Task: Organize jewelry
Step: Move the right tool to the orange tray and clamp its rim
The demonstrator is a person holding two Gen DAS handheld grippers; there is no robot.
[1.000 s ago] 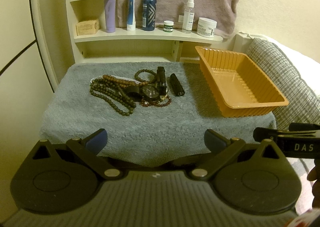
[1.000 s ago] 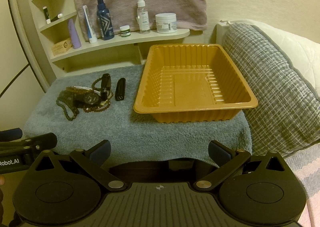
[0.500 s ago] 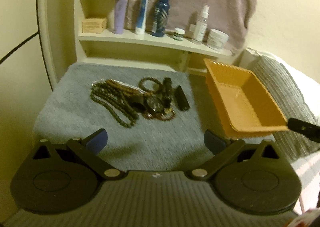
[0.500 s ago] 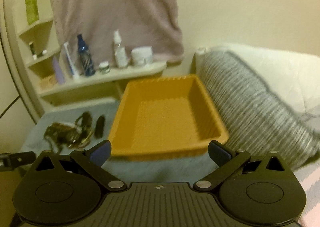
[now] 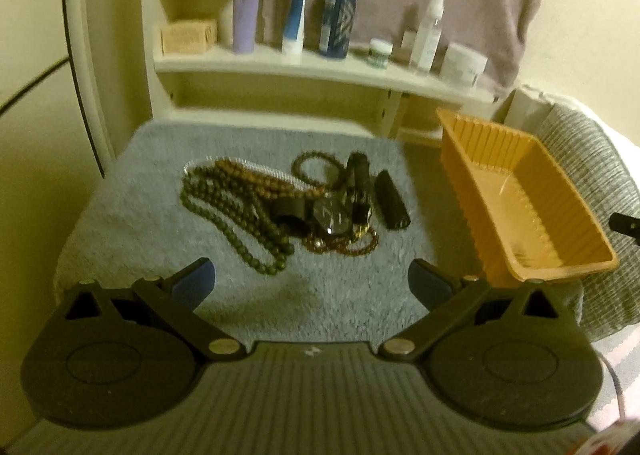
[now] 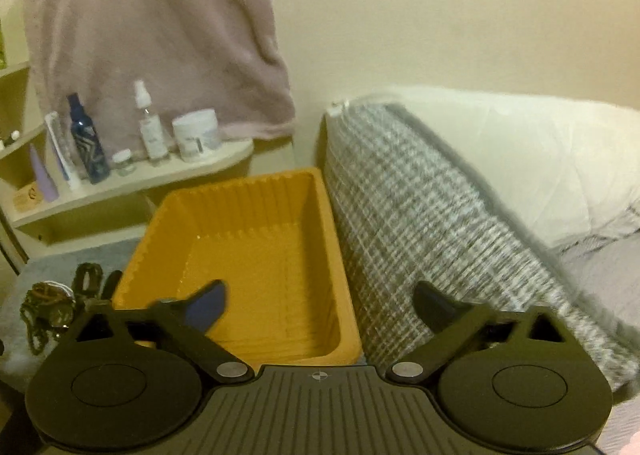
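A pile of jewelry (image 5: pixel 288 203) lies on the grey towel (image 5: pixel 132 223): dark green bead necklaces (image 5: pixel 236 227), brown beads, a black watch (image 5: pixel 332 211), an amber bracelet (image 5: pixel 344 247) and a small black case (image 5: pixel 392 199). An empty orange tray (image 5: pixel 520 207) stands to its right. My left gripper (image 5: pixel 310 281) is open and empty, just short of the pile. My right gripper (image 6: pixel 320 303) is open and empty above the front of the tray (image 6: pixel 256 247); the pile (image 6: pixel 52 303) shows at its far left.
A cream shelf (image 5: pixel 320 71) behind the towel holds bottles, tubes and jars under a hanging pink towel (image 6: pixel 152 35). A grey checked cushion (image 6: pixel 432 239) and a white pillow (image 6: pixel 540 159) lie right of the tray.
My left gripper has moved forward toward the jewelry pile. My right gripper has moved forward and swung right, over the tray and toward the cushion.
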